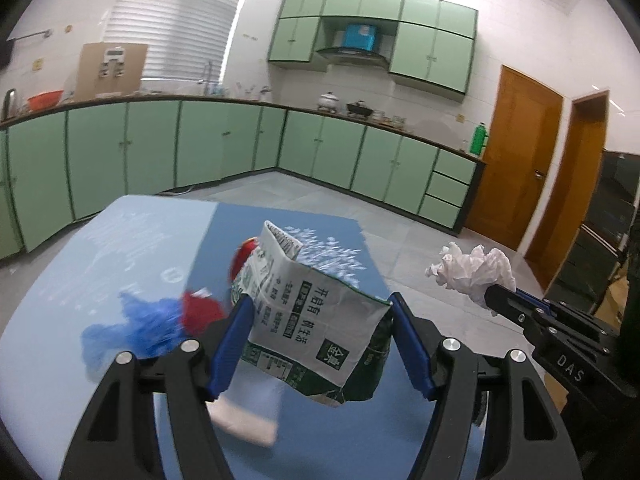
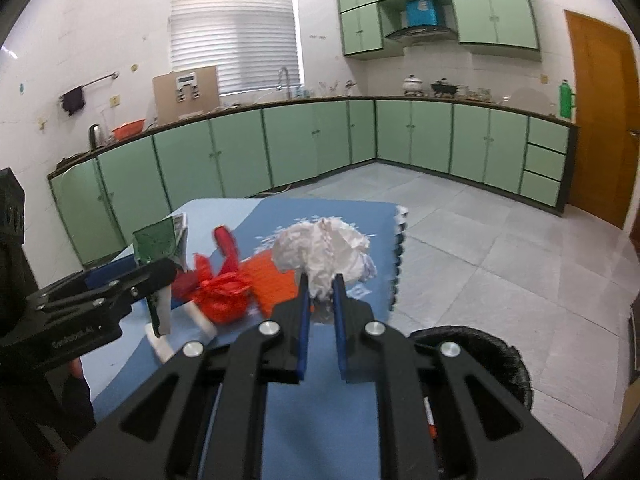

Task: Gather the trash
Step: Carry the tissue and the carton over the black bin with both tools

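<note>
- Blue-padded fingers (image 1: pixel 236 340) of the left gripper (image 1: pixel 320 312) are clamped on a flattened green-and-white carton (image 1: pixel 316 320), one pad on each side edge; squeezing the narrow way is likely why a limp, crushed box stays put, though it sags below the grip.
- Lifted clear of the table (image 1: pixel 60 280), the carton tilts its torn top away from the camera; it looks carried rather than resting.
- Right gripper (image 2: pixel 320 292) pinches a crumpled white paper wad (image 2: pixel 324 252) by its lower stem, jaws nearly closed, so the bulk blooms above the tips. A light, springy thing needs only that small bite.
- Seen from the left camera, the wad sits off to the right, past the table edge and over the floor, well apart from the carton.
- Black-lined bin (image 2: pixel 480 348) stands on the floor low and right of the right gripper, beside the table; I'd judge the wad is being held out that way because the bin is its destination, with the carton to follow.
- Left on the blue mat (image 2: pixel 360 216): red plastic scraps (image 2: pixel 224 296), something orange, blue crinkled plastic (image 1: pixel 132 332), a pale strip (image 1: pixel 248 420). More trash remains, so the job looks partly done.
- Risk, as I see it: the carton's slack bottom could slip if the squeeze eases.
</note>
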`<state>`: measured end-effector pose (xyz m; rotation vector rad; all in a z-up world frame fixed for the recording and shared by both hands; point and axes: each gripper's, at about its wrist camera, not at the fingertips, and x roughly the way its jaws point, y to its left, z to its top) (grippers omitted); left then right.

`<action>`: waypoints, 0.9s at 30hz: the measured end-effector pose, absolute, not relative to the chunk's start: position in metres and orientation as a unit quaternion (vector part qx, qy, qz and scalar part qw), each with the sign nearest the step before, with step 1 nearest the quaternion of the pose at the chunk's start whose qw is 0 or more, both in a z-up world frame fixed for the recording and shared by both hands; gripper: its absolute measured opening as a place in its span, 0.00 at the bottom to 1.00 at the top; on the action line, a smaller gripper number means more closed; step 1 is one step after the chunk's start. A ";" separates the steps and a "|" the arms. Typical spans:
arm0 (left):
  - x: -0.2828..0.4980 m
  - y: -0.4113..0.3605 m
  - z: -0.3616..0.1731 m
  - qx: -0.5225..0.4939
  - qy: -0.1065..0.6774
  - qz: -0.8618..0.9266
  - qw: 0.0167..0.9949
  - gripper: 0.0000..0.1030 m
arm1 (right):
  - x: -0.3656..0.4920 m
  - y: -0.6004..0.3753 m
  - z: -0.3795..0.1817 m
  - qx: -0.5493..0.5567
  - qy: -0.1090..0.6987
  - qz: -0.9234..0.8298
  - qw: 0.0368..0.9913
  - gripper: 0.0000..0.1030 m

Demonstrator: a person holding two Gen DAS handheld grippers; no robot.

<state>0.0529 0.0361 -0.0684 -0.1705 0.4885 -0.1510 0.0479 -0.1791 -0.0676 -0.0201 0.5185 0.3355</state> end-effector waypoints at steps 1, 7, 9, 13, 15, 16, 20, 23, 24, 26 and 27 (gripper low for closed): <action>0.056 0.030 -0.067 -0.083 0.241 -0.080 0.964 0.65 | 0.049 -0.186 -0.067 -0.008 0.254 0.157 0.954 0.10; 0.081 -0.011 -0.070 -0.080 0.257 -0.136 0.953 0.21 | 0.054 -0.226 -0.069 0.000 0.254 0.111 0.961 0.10; 0.092 -0.031 -0.077 -0.075 0.262 -0.152 0.950 0.21 | 0.059 -0.243 -0.073 0.009 0.261 0.096 0.961 0.10; 0.111 -0.052 -0.102 -0.071 0.303 -0.155 0.938 0.20 | 0.068 -0.267 -0.089 0.018 0.279 0.070 0.957 0.10; 0.112 -0.052 -0.112 -0.066 0.313 -0.149 0.936 0.20 | 0.070 -0.274 -0.099 0.020 0.289 0.063 0.955 0.10; 0.114 -0.053 -0.115 -0.064 0.316 -0.147 0.935 0.20 | 0.070 -0.275 -0.102 0.021 0.291 0.062 0.954 0.10; 0.112 -0.052 -0.126 -0.055 0.335 -0.142 0.930 0.37 | 0.076 -0.277 -0.115 0.030 0.303 0.061 0.951 0.10; 0.107 -0.047 -0.131 -0.045 0.333 -0.135 0.932 0.49 | 0.080 -0.271 -0.121 0.030 0.307 0.068 0.949 0.10; 0.106 -0.044 -0.132 -0.041 0.333 -0.134 0.932 0.51 | 0.082 -0.269 -0.123 0.030 0.309 0.071 0.948 0.10; 0.102 -0.037 -0.136 -0.041 0.332 -0.130 0.933 0.54 | 0.083 -0.264 -0.125 0.031 0.313 0.074 0.946 0.10; 0.101 -0.035 -0.138 -0.038 0.333 -0.127 0.933 0.55 | 0.085 -0.261 -0.126 0.031 0.315 0.076 0.946 0.10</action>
